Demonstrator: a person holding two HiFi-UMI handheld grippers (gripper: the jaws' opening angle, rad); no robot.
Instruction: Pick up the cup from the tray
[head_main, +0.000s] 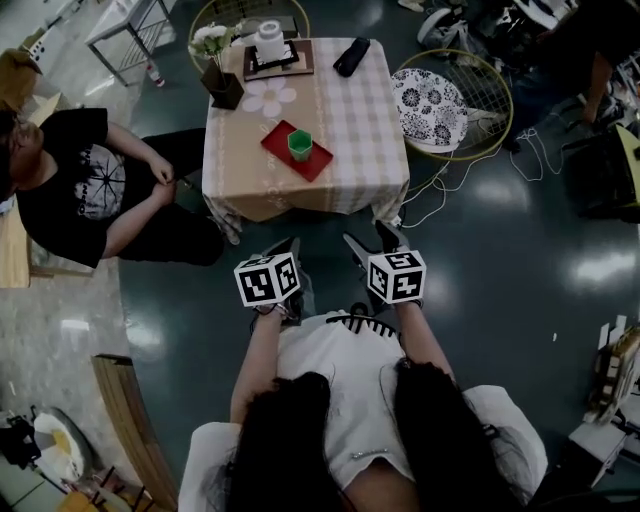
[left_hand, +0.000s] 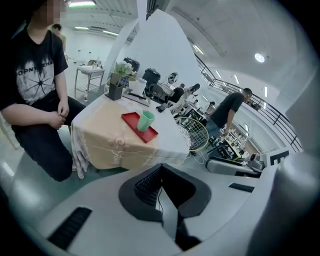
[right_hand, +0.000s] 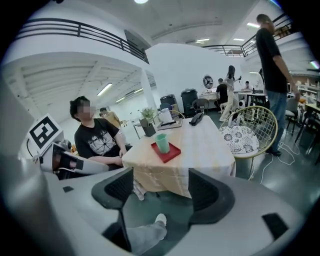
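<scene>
On the square table covered with a beige and checked cloth (head_main: 350, 130), a flat red rectangular tray (head_main: 318, 162) is placed toward the near edge, set at an angle to the table's sides. The small green plastic cup (head_main: 299, 144) is stood upright on this tray, roughly at its middle. Both tools are held well short of the table, above the dark glossy floor (head_main: 480, 260), and neither is in contact with the cup or the tray.

The left gripper (left_hand: 161, 167) is seen with its two dark ribbed pads brought together, and nothing is held between them. The right gripper (right_hand: 160, 176) is seen with its jaws spread wide. Only floor and a light shoe (right_hand: 160, 218) are seen through the gap, and no object is gripped.

Beyond the tray, a dark square pot of white flowers (head_main: 222, 85), a pale flower-shaped mat (head_main: 270, 97) and a white cylindrical container (head_main: 270, 42) on a dark board are arranged. A black oblong item (head_main: 352, 56) lies at the far edge. It is possibly a case, but its kind cannot be confirmed. In the head view, a seated person in a black printed T-shirt (head_main: 90, 190) is positioned at the table's left, and a round wire chair with a patterned cushion (head_main: 430, 105) at its right.
</scene>
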